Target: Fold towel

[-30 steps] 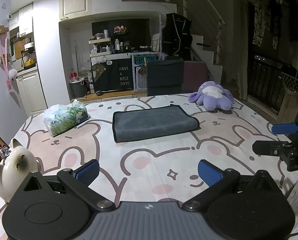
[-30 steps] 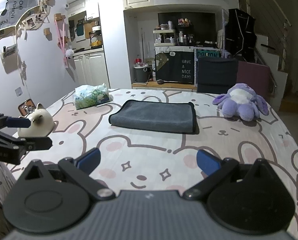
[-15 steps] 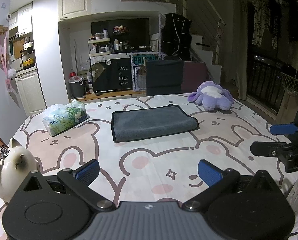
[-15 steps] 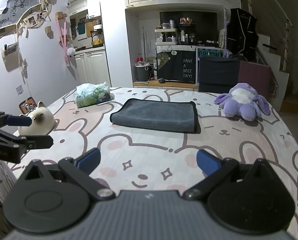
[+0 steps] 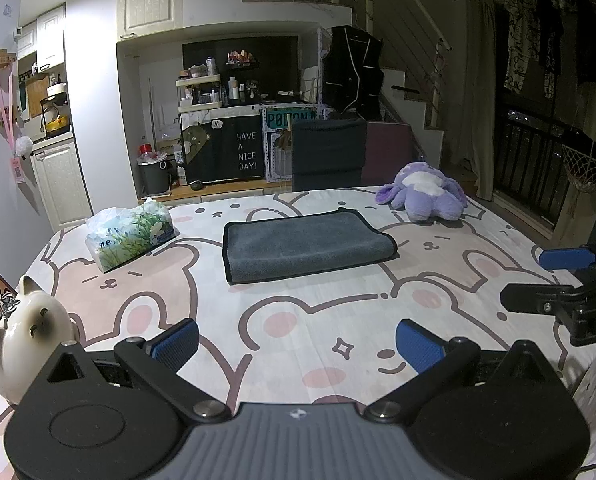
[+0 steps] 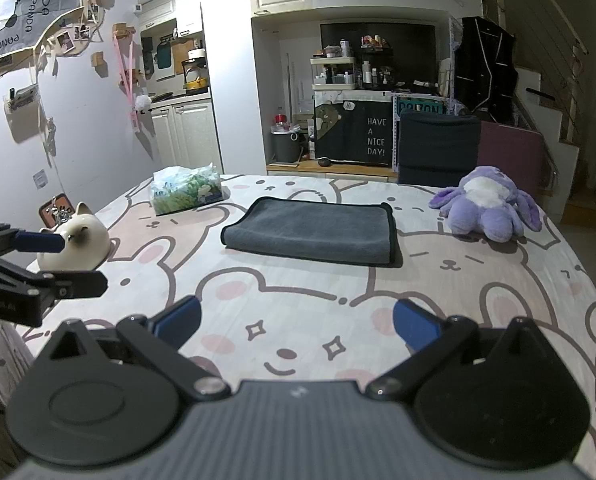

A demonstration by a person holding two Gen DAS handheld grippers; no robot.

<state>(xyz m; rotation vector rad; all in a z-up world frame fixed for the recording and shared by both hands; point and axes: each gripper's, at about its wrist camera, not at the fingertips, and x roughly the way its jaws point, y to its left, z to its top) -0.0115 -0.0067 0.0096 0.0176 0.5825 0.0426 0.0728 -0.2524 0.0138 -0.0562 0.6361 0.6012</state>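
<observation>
The grey towel (image 5: 306, 244) lay in the middle of the frame on the bear-print surface (image 5: 298, 320), already doubled over with a rounded fold along one side, so the folding looked largely done. The left gripper (image 5: 296, 340) and the right gripper (image 6: 296, 330) hung low in their frames, well short of the cloth, jaws spread wide and holding nothing, likely drawn back to leave it undisturbed. A tissue pack (image 5: 132, 234) and purple plush (image 5: 424, 196) flanked it, apart.

Matt grey plush cloth towel (image 5: 306, 242), glossy ceramic cat figurine (image 5: 22, 332), crinkly shiny plastic tissue pack (image 5: 132, 232).
</observation>
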